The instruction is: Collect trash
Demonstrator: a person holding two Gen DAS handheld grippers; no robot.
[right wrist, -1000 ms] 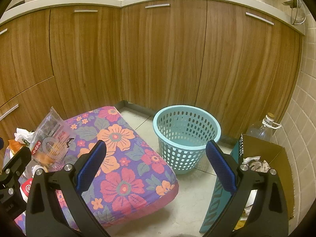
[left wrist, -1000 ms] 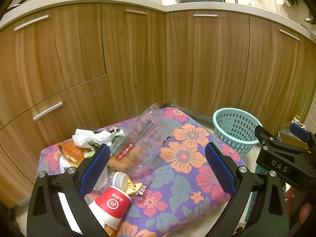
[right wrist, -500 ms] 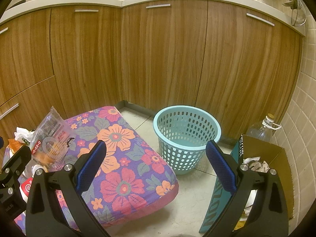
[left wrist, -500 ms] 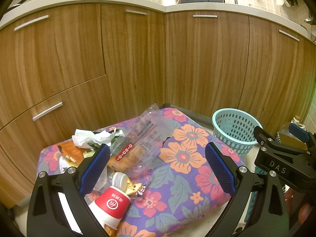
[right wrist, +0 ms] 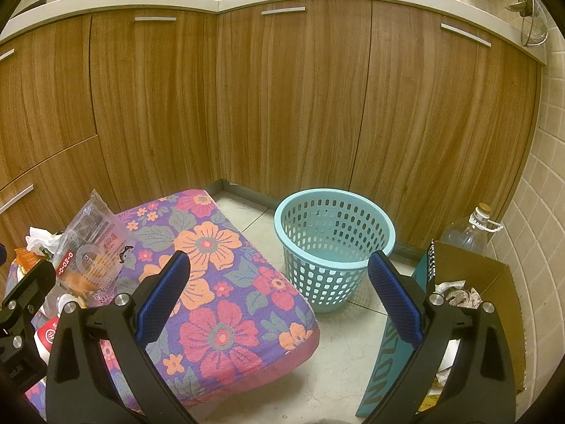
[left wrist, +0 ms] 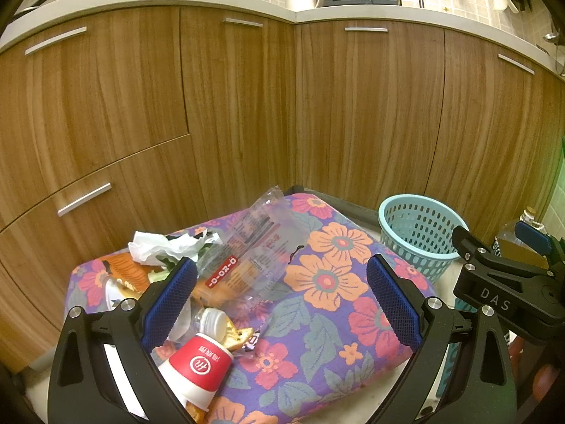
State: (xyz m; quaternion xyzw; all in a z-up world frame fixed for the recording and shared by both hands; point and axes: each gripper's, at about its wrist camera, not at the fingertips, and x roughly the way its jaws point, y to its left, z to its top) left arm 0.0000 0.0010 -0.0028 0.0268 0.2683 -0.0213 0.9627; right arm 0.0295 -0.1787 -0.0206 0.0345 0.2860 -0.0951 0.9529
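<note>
Left gripper [left wrist: 280, 300], black frame w/ blue textured pads, hangs over the near end of a flower-patterned cushion [left wrist: 328, 282] in purple, orange and pink; jaws spread wide, nothing between them. Right gripper [right wrist: 279, 293], same build, also wide apart and empty, hovers above the cushion's right edge and pale floor tiles [right wrist: 328, 364].

Trash sits in a heap on the cushion's left part: a red-and-white paper cup [left wrist: 197, 365] lying on its side, open end toward the cushion's middle; a small clear bottle w/ white screw cap [left wrist: 211, 319] just behind it; a clear crinkled plastic wrapper w/ red label strip [left wrist: 254, 247] propped up over the pile; crumpled white tissue paper [left wrist: 162, 247] at the back; an orange printed packet [left wrist: 122, 272] at far left. The cup lies between the left gripper's pads in the left wrist view; whether anything touches it, can't tell.

A light-blue perforated plastic basket [right wrist: 333, 247] stands upright on the floor right of the cushion, close to wood-grain cabinet doors [right wrist: 282, 106]. Further right: an open brown cardboard box [right wrist: 476, 282] w/ scraps inside, and a clear plastic jug w/ brown cap [right wrist: 466, 233] by the tiled wall.
</note>
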